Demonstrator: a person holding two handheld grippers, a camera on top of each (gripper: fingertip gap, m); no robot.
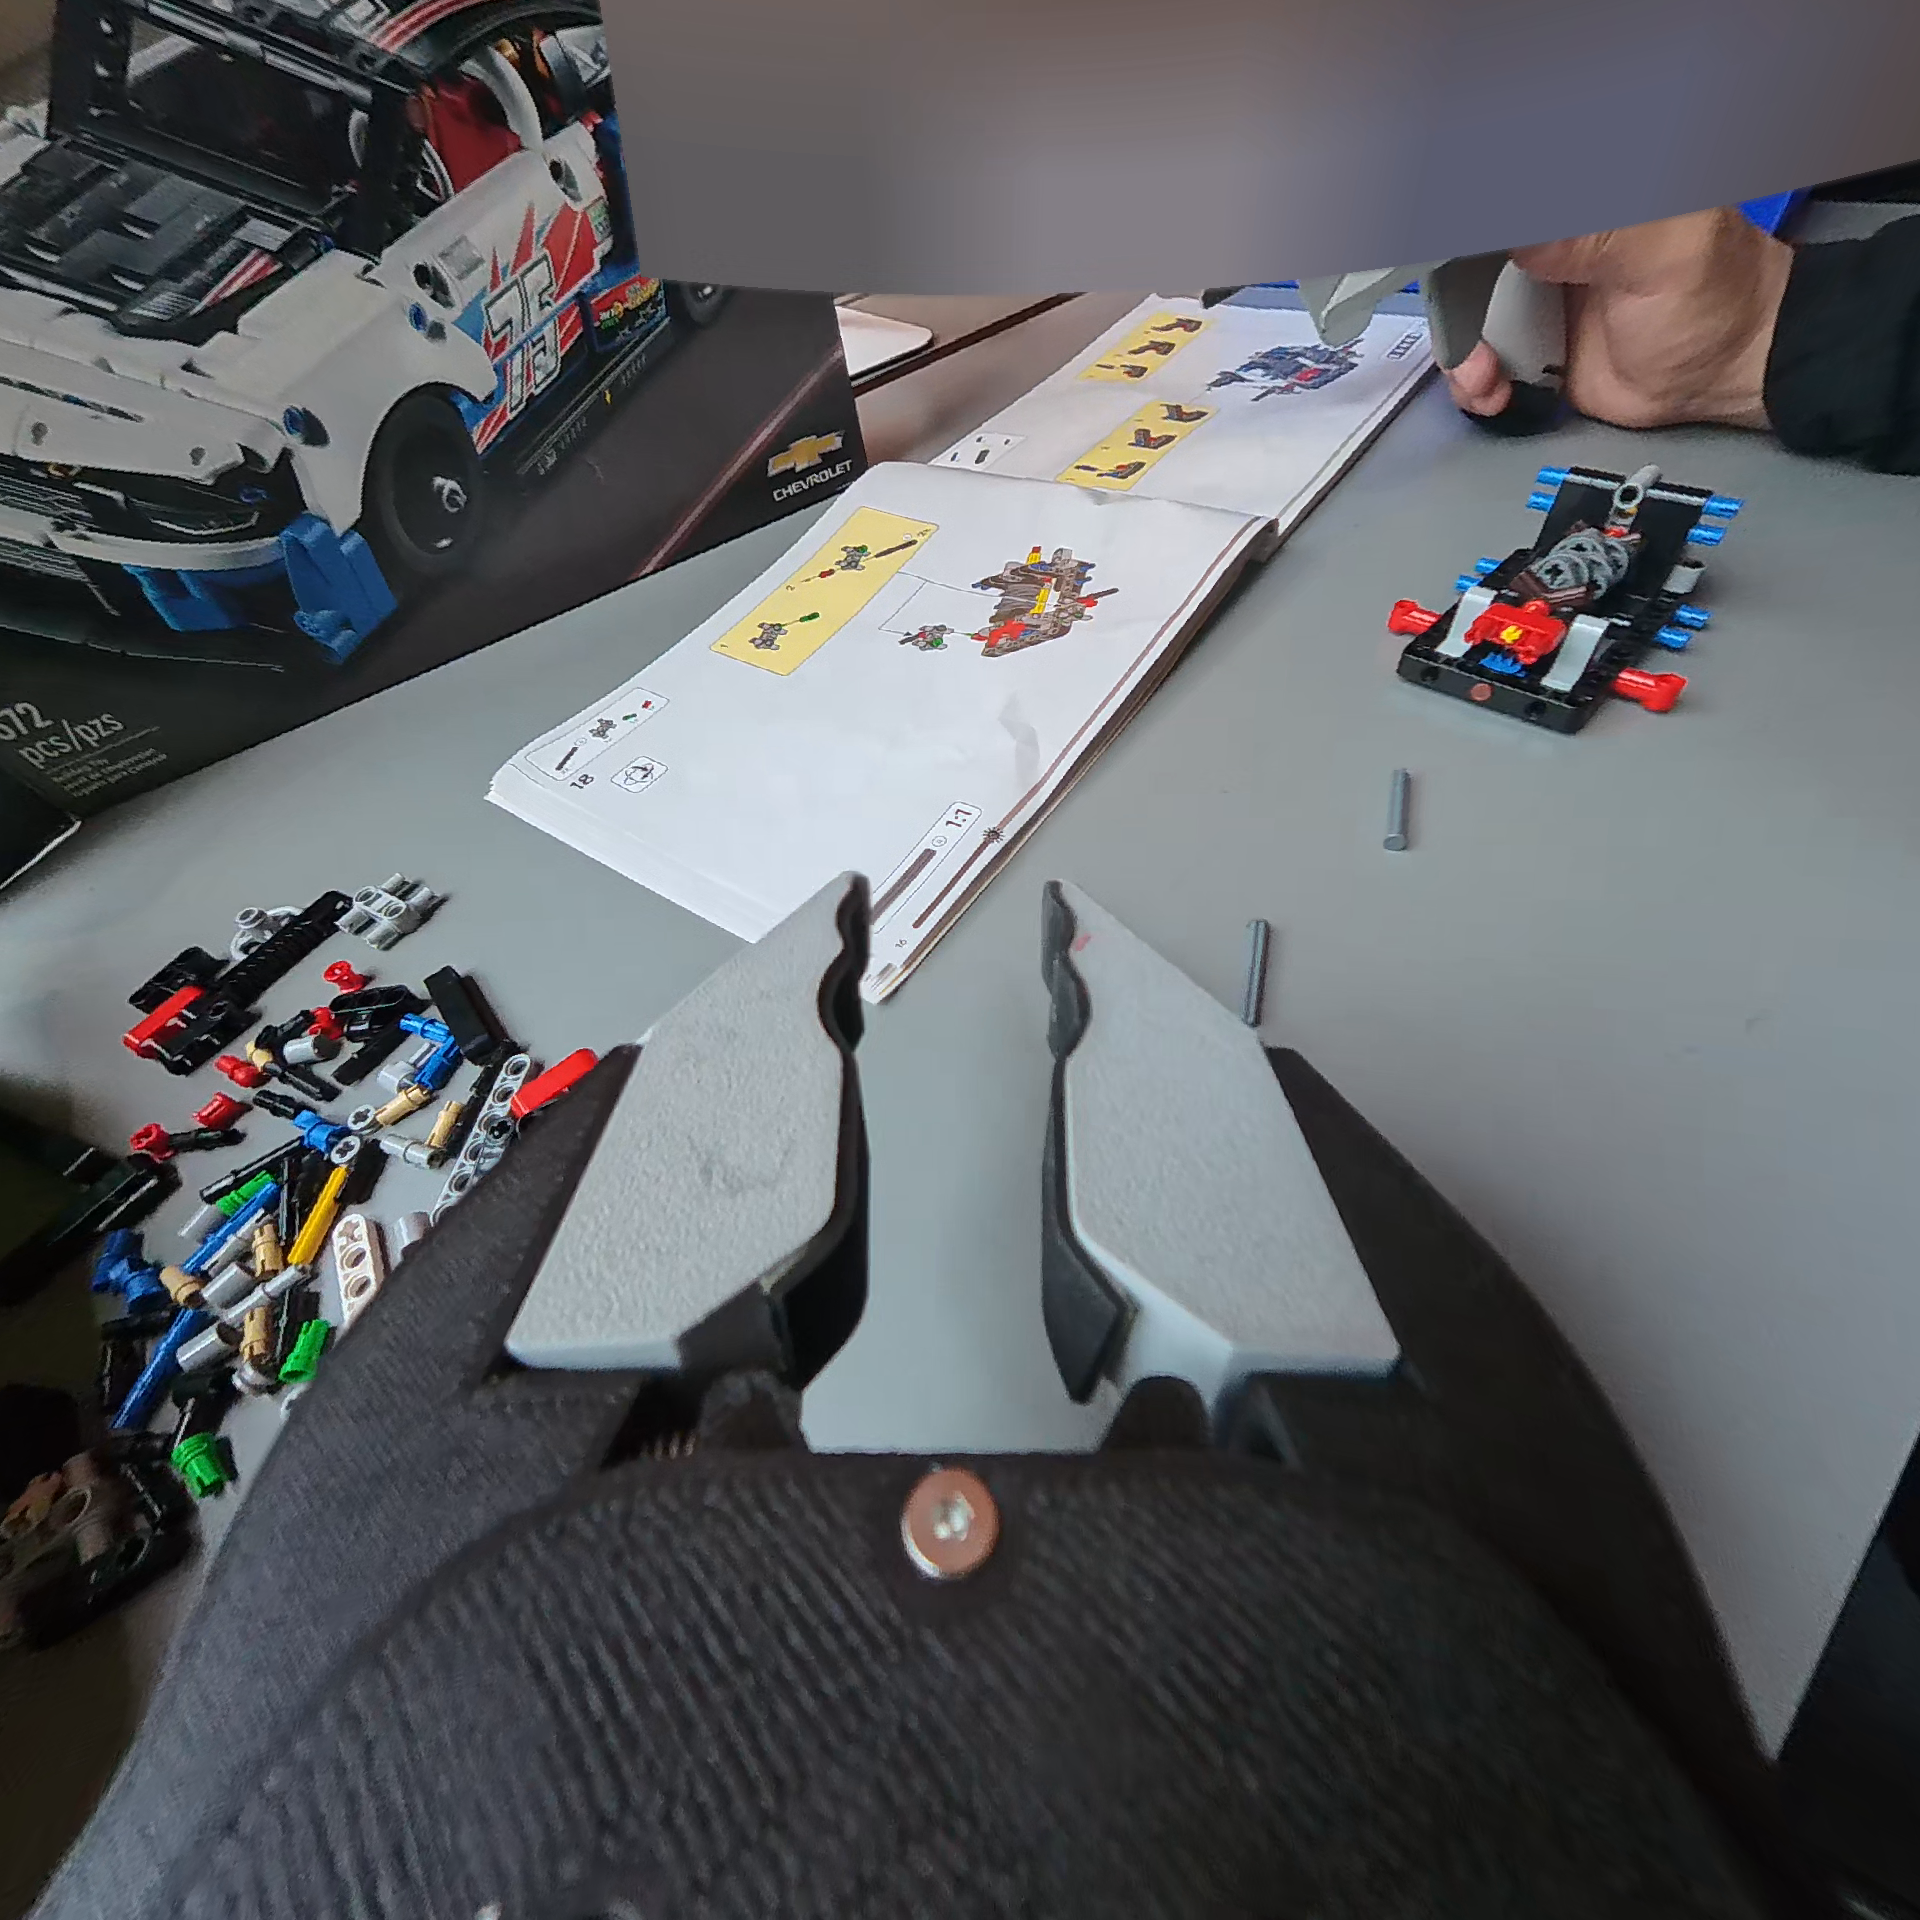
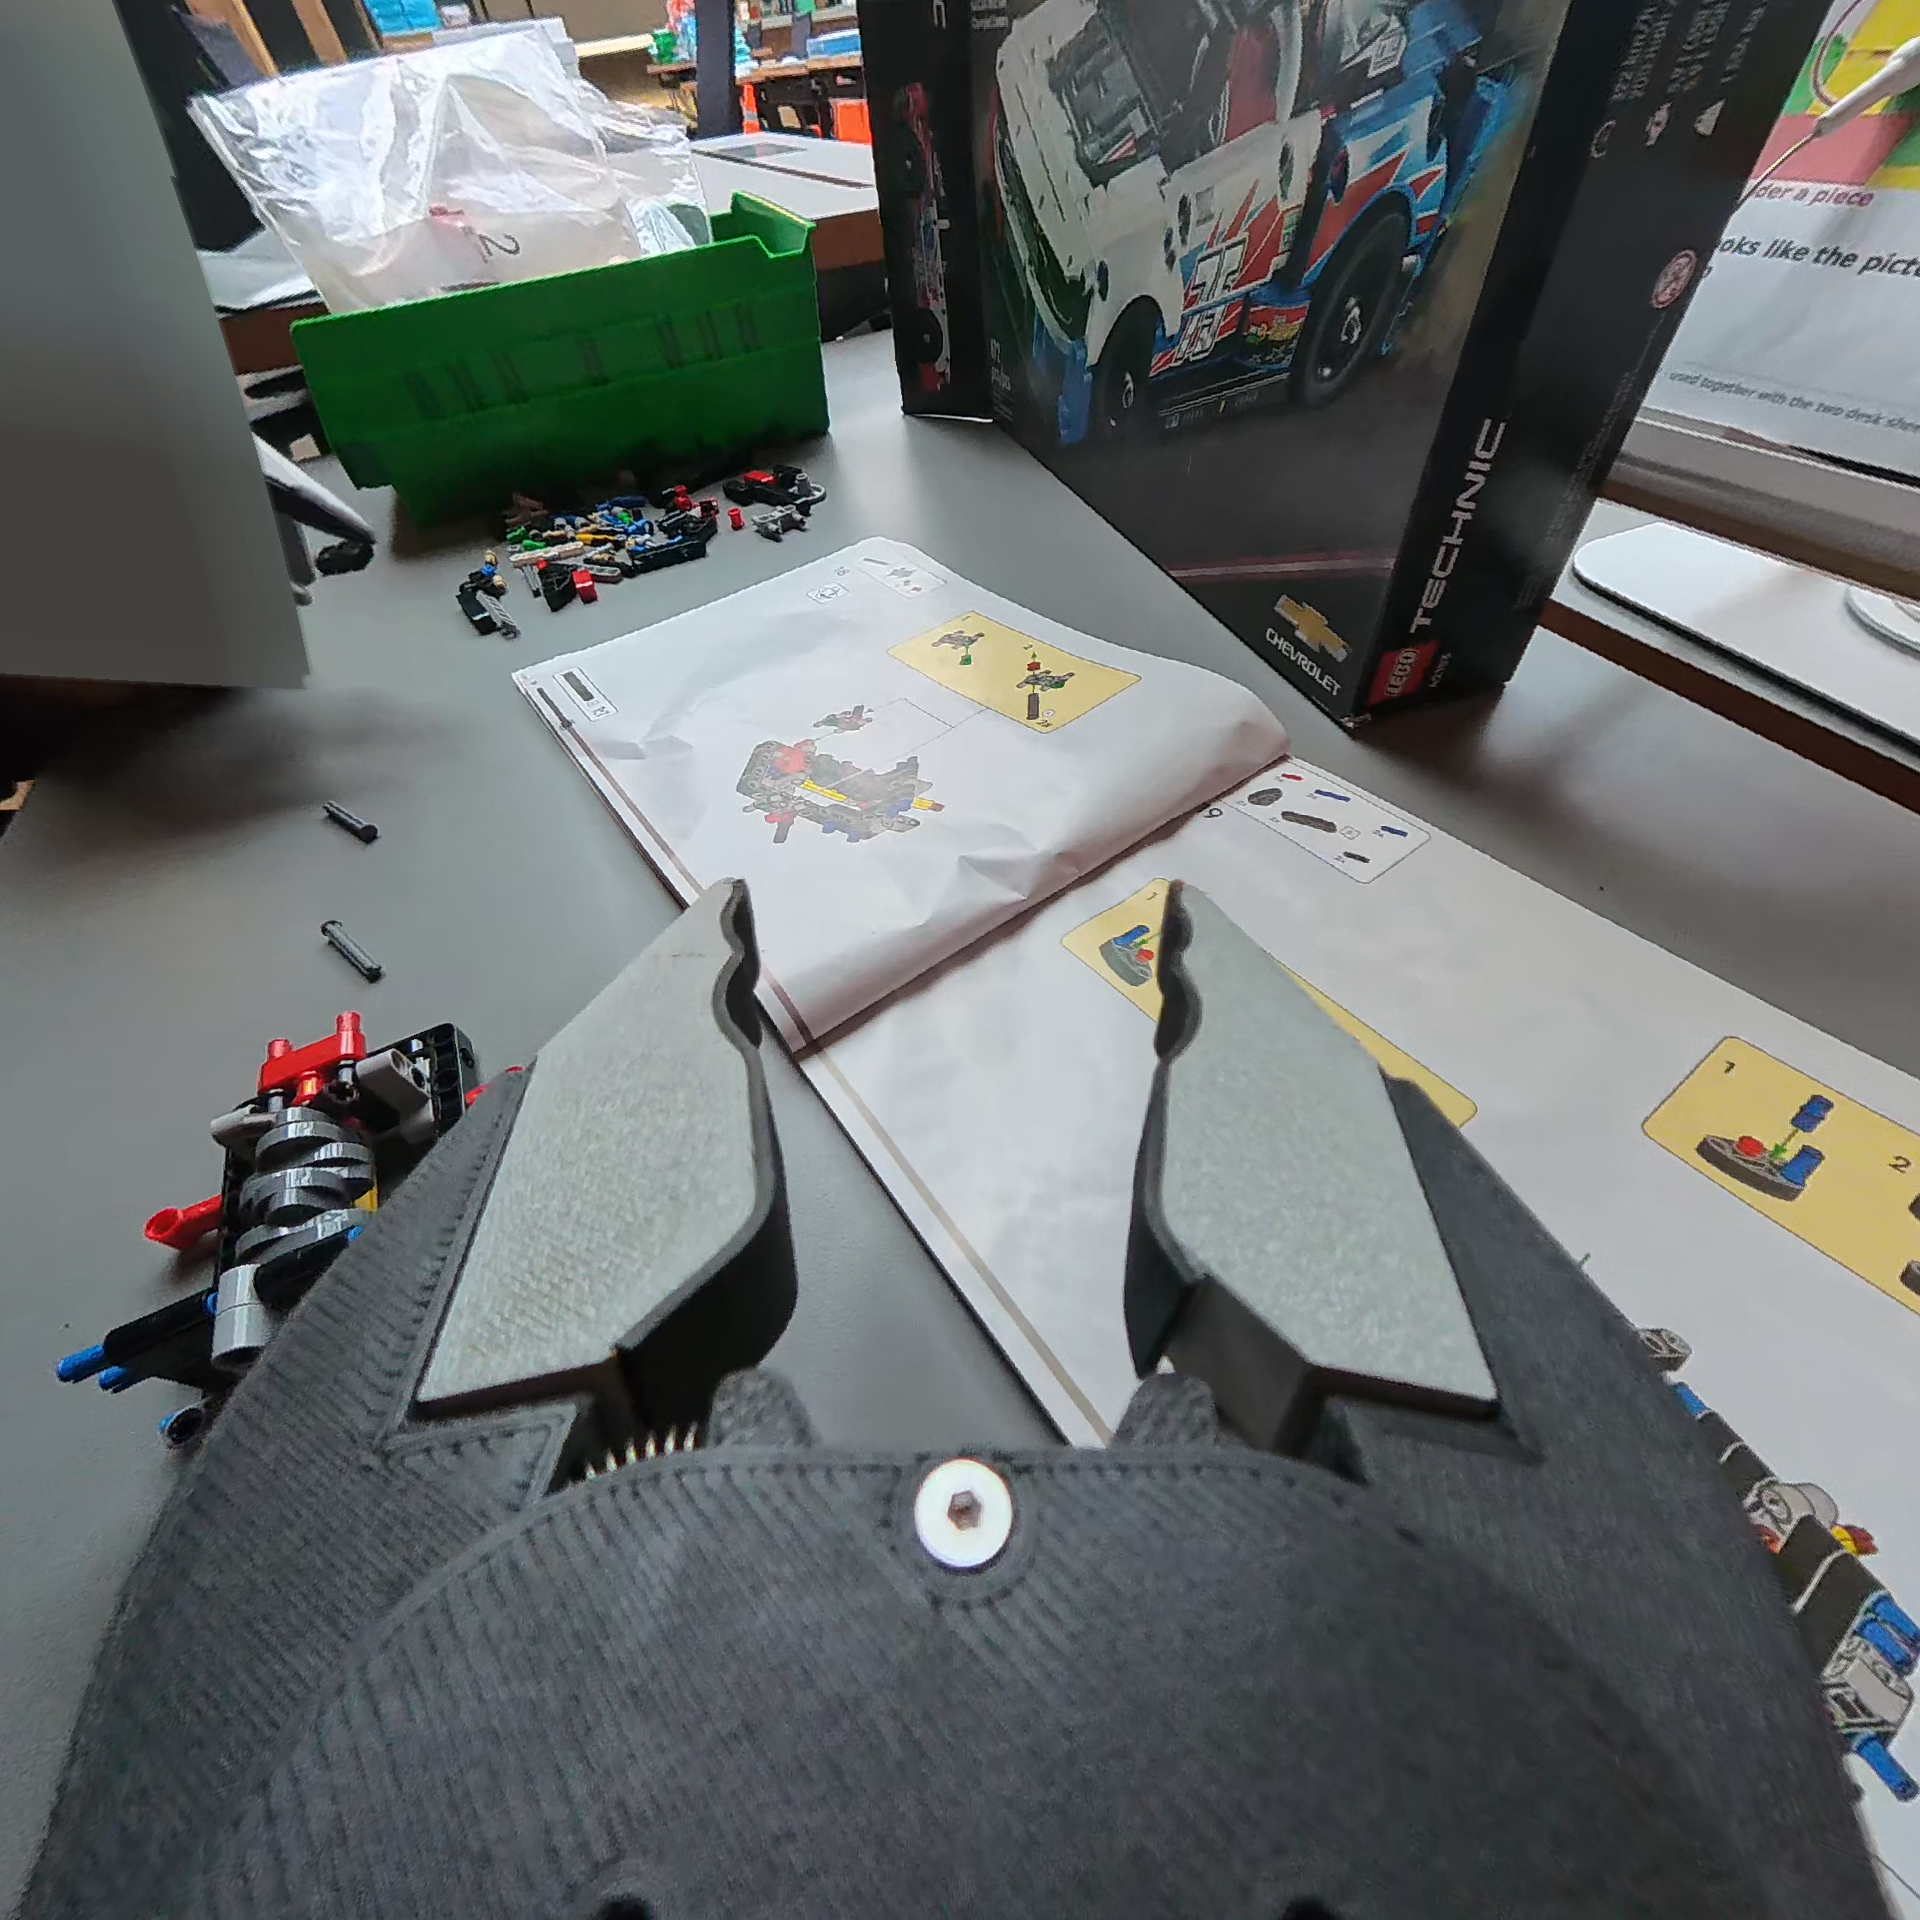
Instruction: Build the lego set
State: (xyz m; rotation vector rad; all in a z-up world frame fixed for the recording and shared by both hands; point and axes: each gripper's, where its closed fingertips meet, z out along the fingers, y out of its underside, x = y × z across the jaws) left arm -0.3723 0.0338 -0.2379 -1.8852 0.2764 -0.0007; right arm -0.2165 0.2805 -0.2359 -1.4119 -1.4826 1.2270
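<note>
1. Grey is the desk [image 1: 1455,1091] that carries everything, and on it the build is only at its beginning, as far as I can judge.
2. My left gripper [image 1: 951,940] is narrowly apart and holds nothing; it hovers over the desk just before the near corner of the instruction booklet [image 1: 914,665].
3. My right gripper [image 2: 961,940] is spread wide and also holds nothing; it hangs above the open booklet, over the fold between the two pages.
4. What is done: one small chassis assembly [image 1: 1548,603] stands on the desk to the right of the booklet. It has a black frame, blue pins on the sides, red parts and grey round pieces in the middle. In the right wrist view it lies just beside my right gripper, partly hidden by it.
5. What is left: a pile of loose pieces [image 1: 301,1132] is at the left side of the desk, near a green bin [image 2: 561,353] with clear plastic bags [image 2: 436,166] in it. I think most of the set is not yet assembled.
6. Two dark axles lie alone on the desk between the booklet and the assembly, one [image 1: 1396,808] farther and one [image 1: 1256,971] just beside my left gripper. They may be the next parts, but I cannot tell this for sure.
7. At the far edge stands the set's box [image 1: 312,364] with the finished car pictured; the assembly is far from that.
</note>
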